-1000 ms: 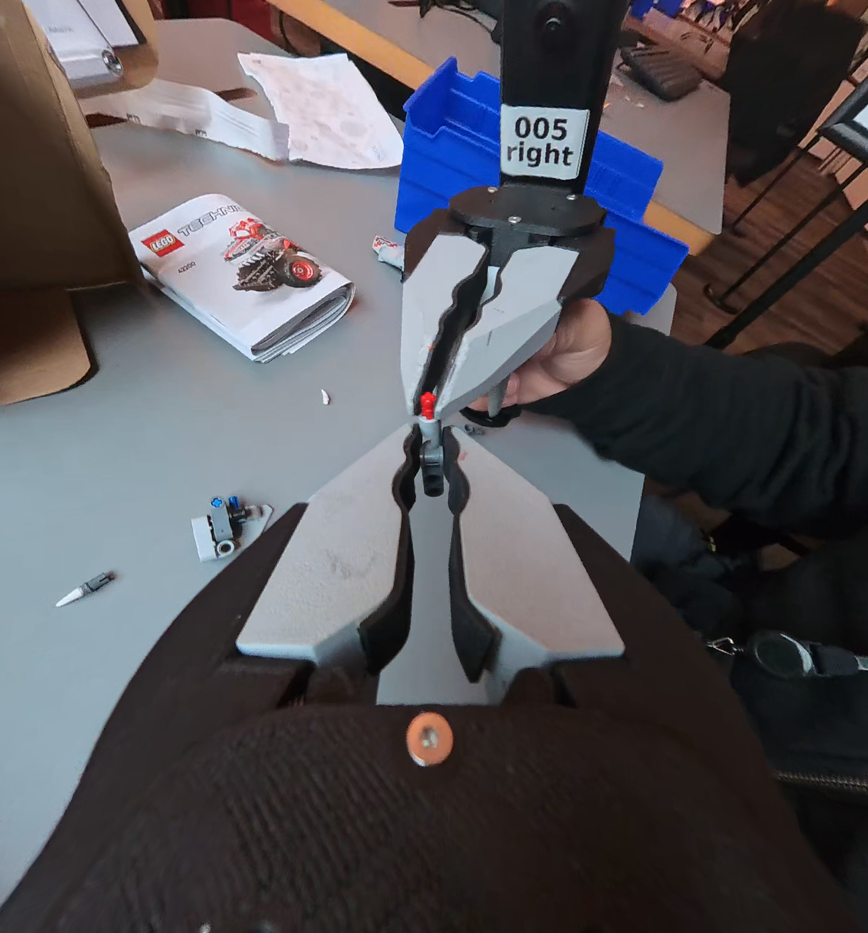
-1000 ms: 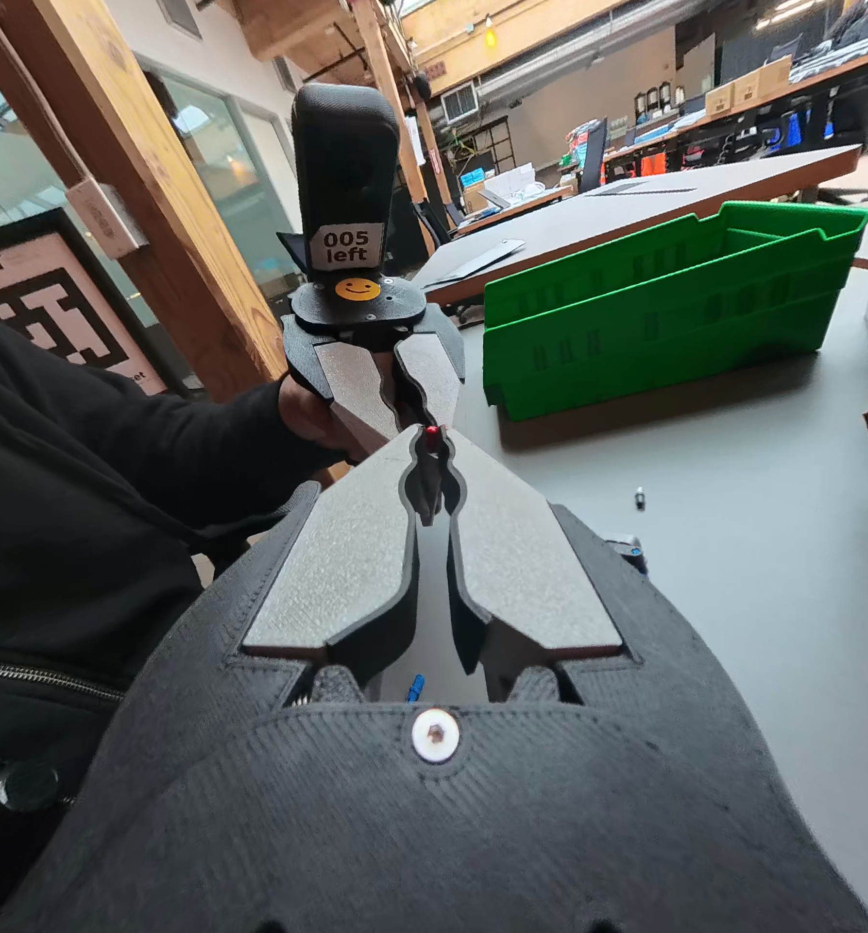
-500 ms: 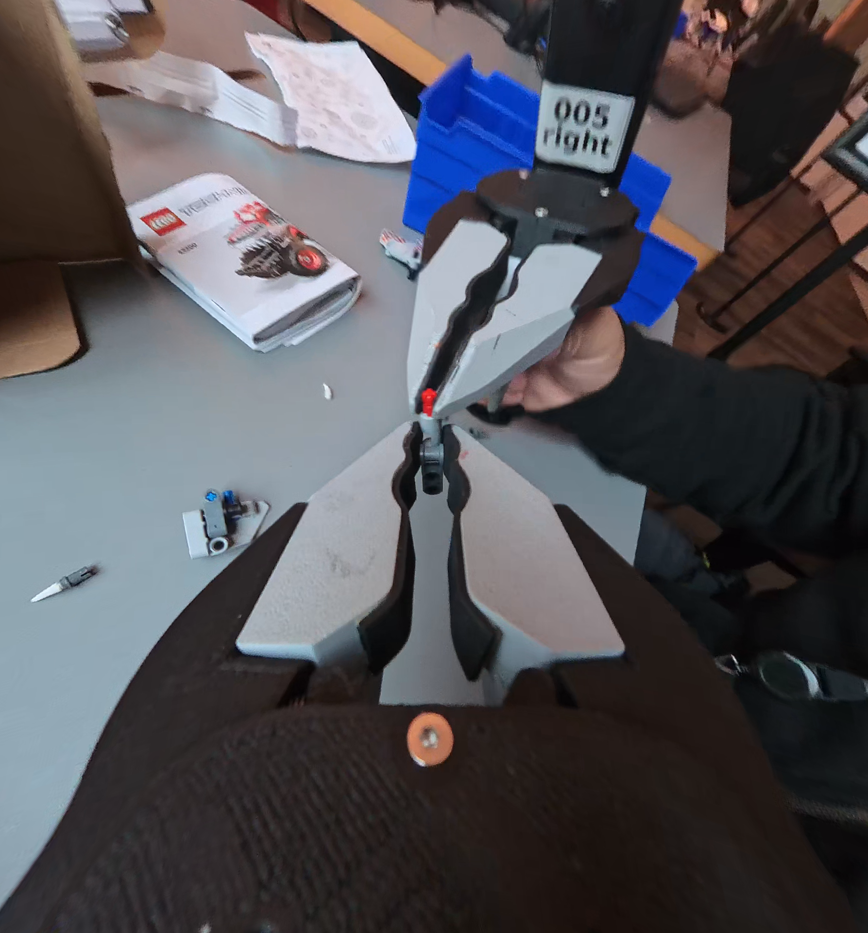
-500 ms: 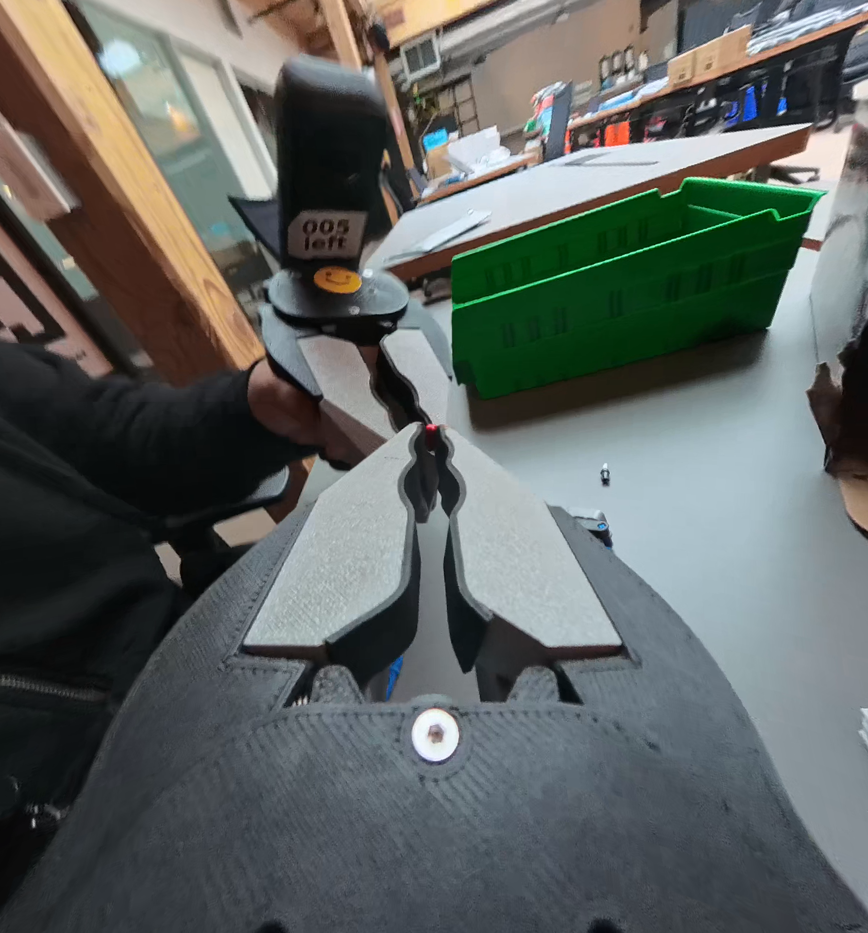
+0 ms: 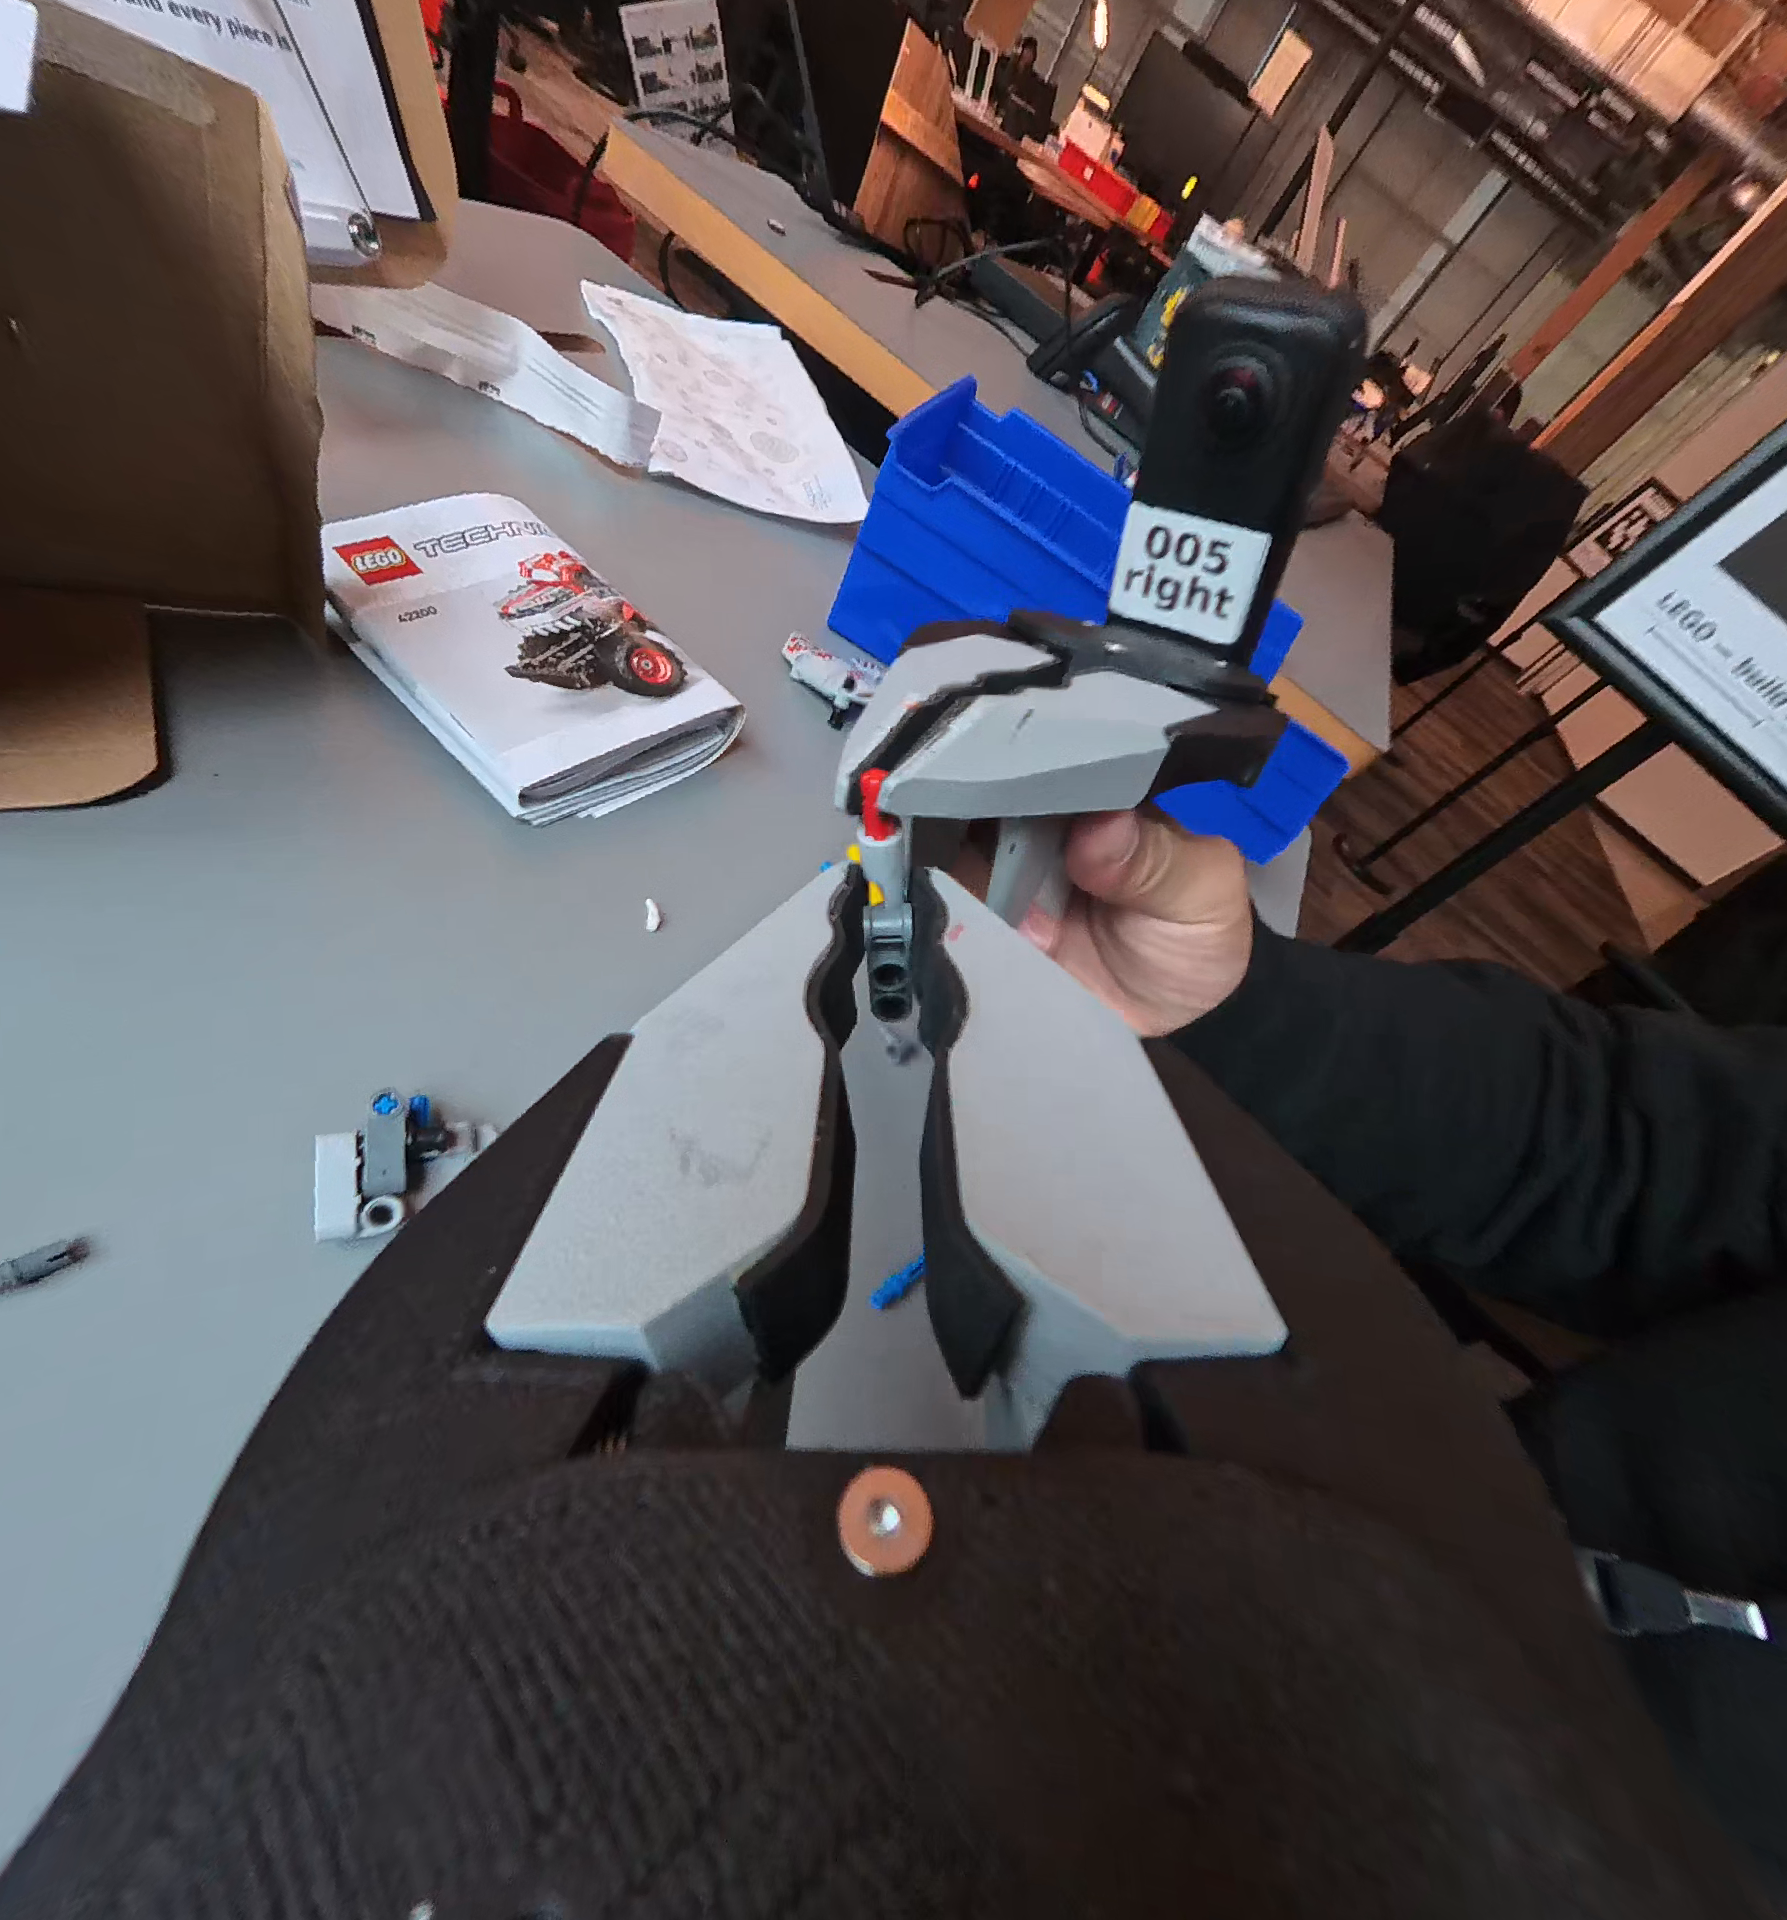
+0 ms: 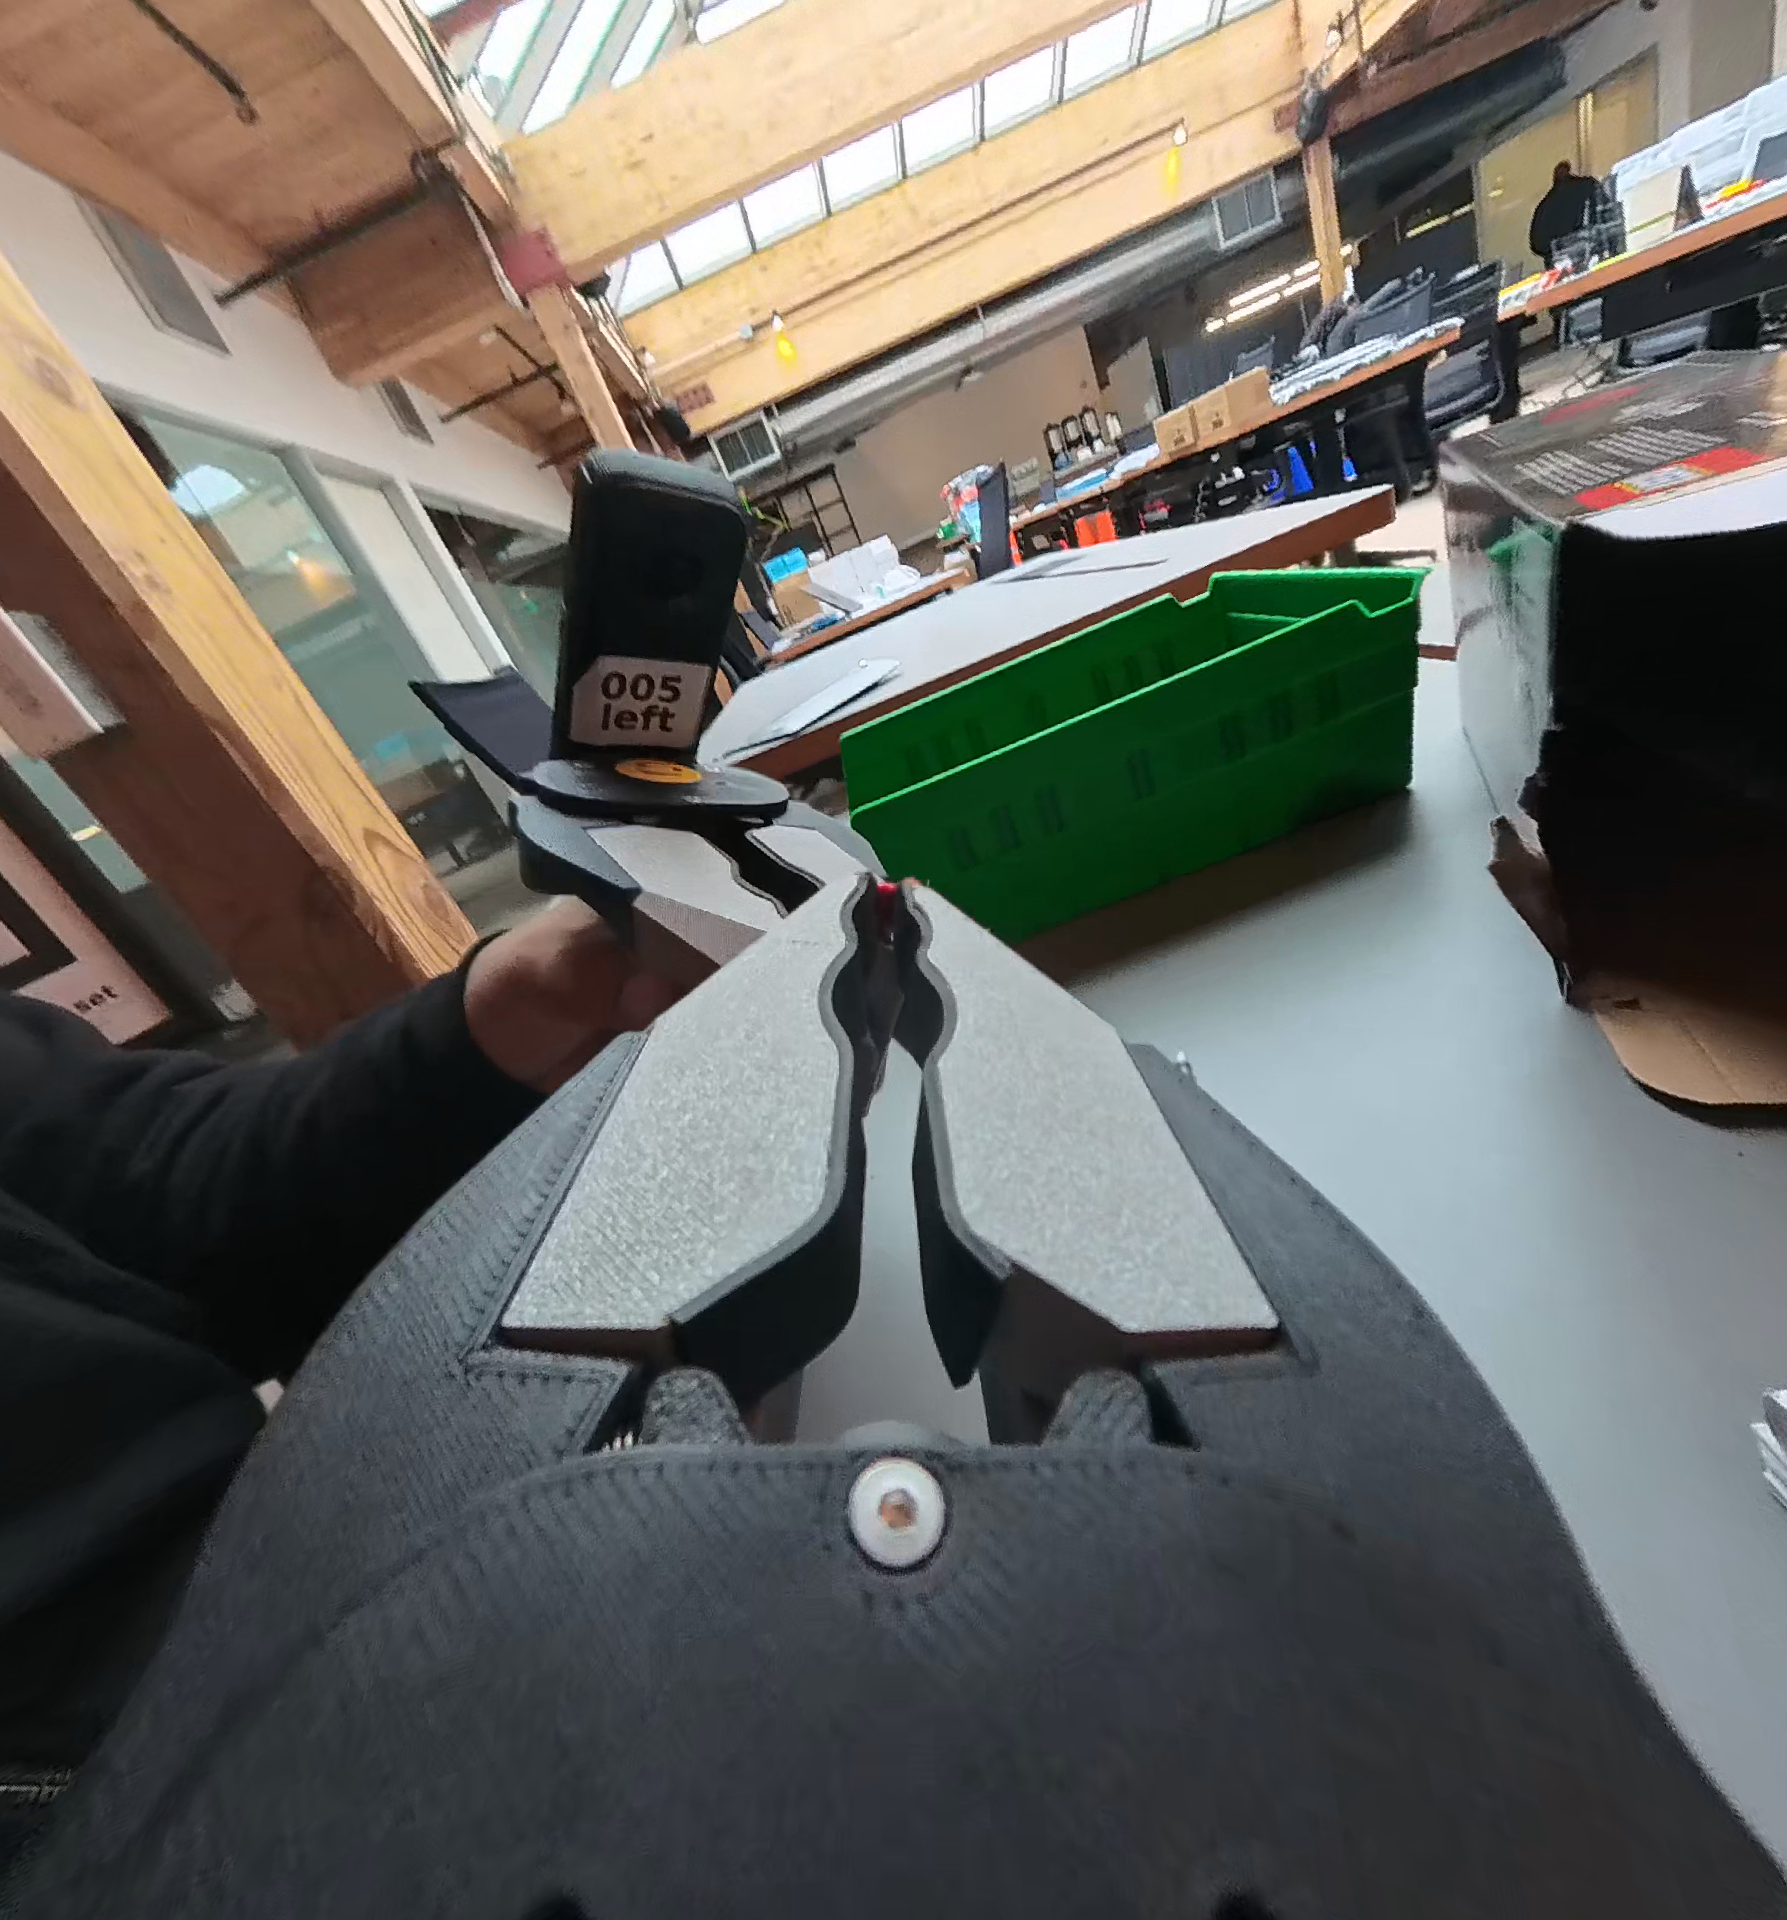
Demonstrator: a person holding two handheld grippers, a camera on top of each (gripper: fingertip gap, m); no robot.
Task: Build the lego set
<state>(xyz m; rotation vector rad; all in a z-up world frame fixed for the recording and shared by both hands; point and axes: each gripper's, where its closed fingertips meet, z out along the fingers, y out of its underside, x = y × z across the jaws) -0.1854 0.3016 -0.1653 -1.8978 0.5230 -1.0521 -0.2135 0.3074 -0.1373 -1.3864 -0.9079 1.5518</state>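
The left tool (image 5: 887,940) grips a grey lego piece (image 5: 889,945) while the right tool (image 5: 868,795) pinches its red pin (image 5: 873,805) above the grey tabletop (image 5: 245,935).

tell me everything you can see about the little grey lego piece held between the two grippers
The grey lego piece is a small plastic connector with a round hole in its lower, darker end and a yellow bit at its side. It stands roughly upright above the grey table, clamped between the left gripper fingertips. A red pin sits at its top, pinched by the right gripper. In the right wrist view it is mostly hidden.
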